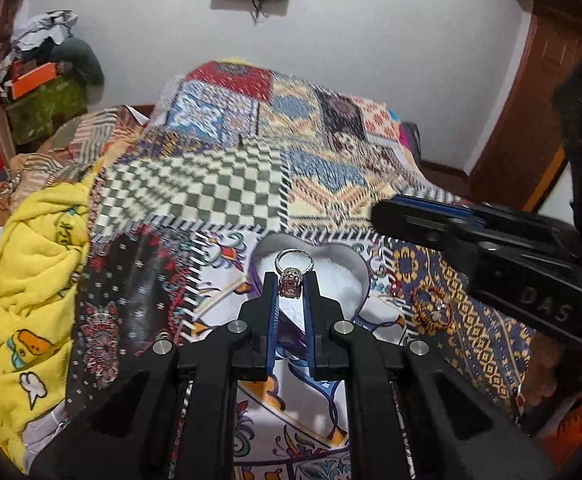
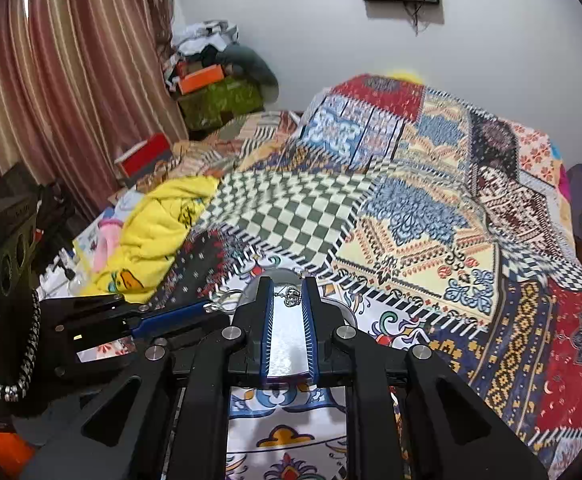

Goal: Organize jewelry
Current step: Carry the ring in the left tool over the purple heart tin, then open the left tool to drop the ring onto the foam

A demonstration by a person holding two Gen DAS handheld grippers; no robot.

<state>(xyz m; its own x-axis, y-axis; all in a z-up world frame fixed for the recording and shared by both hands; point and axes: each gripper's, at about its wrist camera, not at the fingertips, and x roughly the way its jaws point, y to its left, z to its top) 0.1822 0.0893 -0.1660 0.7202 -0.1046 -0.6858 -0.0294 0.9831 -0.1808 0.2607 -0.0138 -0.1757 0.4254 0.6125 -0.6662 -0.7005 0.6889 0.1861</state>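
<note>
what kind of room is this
Most likely a bedroom in a home: a bed under a patchwork quilt, striped curtains beside it, and a heap of clothes and boxes against the wall.

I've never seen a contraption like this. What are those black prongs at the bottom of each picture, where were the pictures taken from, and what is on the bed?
No robot here: a person holds a two-finger gripping tool in each hand, and each tool carries a wide-angle camera looking along its fingers. In the left tool's picture, the left gripper pinches a silver ring with a pinkish stone above a heart-shaped box with white lining. In the other picture, the right gripper holds a small crown-shaped ring. All this happens over a patchwork bedspread. A gold-coloured piece of jewelry lies beside the box.
</note>
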